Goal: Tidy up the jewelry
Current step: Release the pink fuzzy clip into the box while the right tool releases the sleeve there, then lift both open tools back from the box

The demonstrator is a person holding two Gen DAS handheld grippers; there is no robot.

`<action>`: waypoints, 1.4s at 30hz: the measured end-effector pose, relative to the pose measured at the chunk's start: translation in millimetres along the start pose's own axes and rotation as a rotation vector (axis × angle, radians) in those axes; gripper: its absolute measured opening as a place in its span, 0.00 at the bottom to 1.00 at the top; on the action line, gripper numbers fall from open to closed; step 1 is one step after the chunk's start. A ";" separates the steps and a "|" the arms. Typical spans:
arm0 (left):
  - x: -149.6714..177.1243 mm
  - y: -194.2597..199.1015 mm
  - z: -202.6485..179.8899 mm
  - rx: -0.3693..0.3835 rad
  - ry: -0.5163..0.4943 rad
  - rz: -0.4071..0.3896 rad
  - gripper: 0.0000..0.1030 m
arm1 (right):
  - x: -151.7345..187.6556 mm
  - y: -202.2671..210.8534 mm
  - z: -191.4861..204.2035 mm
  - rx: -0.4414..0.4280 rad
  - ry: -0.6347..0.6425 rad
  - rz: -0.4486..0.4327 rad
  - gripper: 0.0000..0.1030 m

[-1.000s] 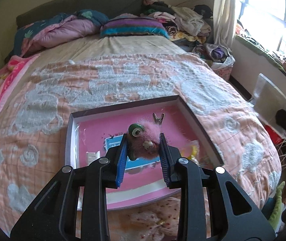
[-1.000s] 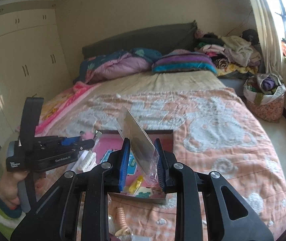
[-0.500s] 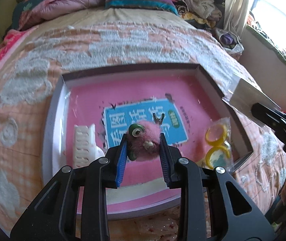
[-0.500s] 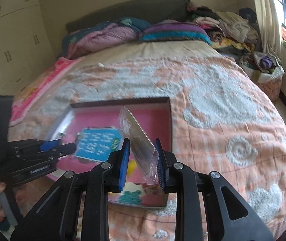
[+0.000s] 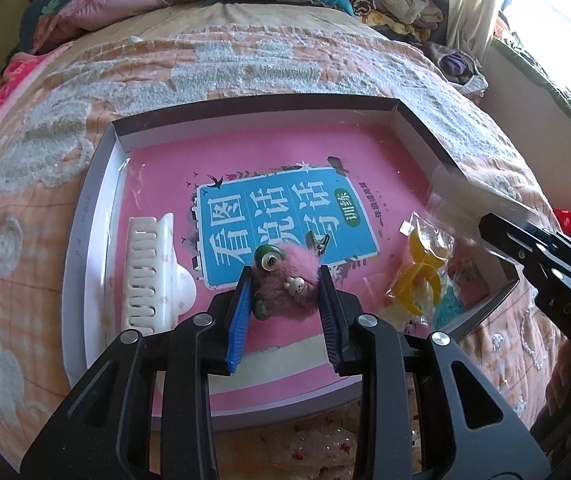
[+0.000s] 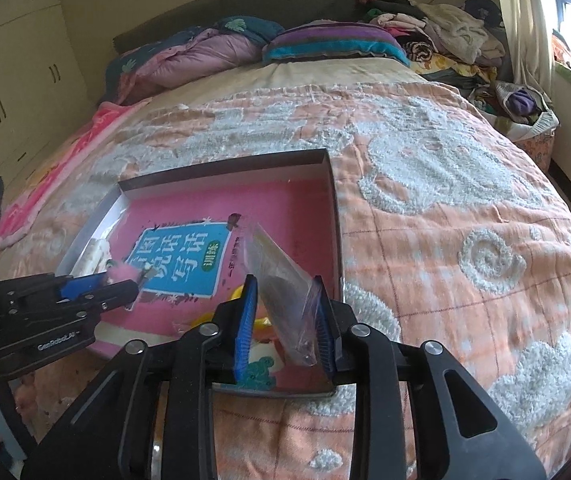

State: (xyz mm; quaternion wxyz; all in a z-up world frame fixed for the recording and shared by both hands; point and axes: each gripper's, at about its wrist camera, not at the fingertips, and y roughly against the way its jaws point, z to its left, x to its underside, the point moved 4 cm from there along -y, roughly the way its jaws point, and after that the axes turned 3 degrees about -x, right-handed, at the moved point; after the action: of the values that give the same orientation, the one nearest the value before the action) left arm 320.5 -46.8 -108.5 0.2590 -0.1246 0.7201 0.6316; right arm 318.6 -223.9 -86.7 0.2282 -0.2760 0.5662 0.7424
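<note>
My left gripper point(image 5: 285, 276) is shut on a fluffy pink hair clip point(image 5: 289, 276) with green eye rings and holds it just above the pink-lined box point(image 5: 85, 216). My right gripper point(image 6: 285, 288) is shut on a clear plastic bag point(image 6: 281, 280) over the box's right end point(image 6: 335, 216). The right gripper also shows at the right of the left wrist view point(image 5: 485, 220), and the left gripper at the left of the right wrist view point(image 6: 125, 284). A white hair claw point(image 5: 149, 272) and yellow rings in a bag point(image 5: 421, 276) lie in the box.
The box sits on a bed with a peach quilt point(image 6: 445, 208). Pillows and folded bedding point(image 6: 325, 40) lie at the head, clothes point(image 6: 445, 32) are piled at the far right, and a basket point(image 6: 525, 116) stands beside the bed. More small items lie in front of the box point(image 5: 325, 448).
Both grippers have moved down and closer to the box, still holding the pink clip and the bag. The right gripper has come in over the box's right end.
</note>
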 end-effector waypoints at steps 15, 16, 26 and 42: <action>-1.4 19.2 -3.3 -0.017 0.008 -0.028 0.45 | 4.3 76.7 -2.1 -0.048 0.002 -0.105 0.72; -1.2 22.5 -3.0 -0.019 0.010 -0.032 0.50 | 4.6 81.5 -2.5 -0.049 0.003 -0.112 0.73; -2.4 69.0 -3.8 -0.037 0.032 -0.106 0.79 | 3.0 129.2 1.8 -0.055 0.021 -0.183 0.83; 7.8 137.2 -15.4 -0.032 0.029 -0.206 0.91 | 4.6 209.3 10.5 -0.076 0.027 -0.309 0.91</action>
State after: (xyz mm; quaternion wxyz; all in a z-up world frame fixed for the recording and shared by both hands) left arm 241.2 -37.2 4.3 0.3101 -0.2114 0.6971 0.6110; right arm 177.2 -266.9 61.9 0.3217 -0.3781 0.4916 0.7155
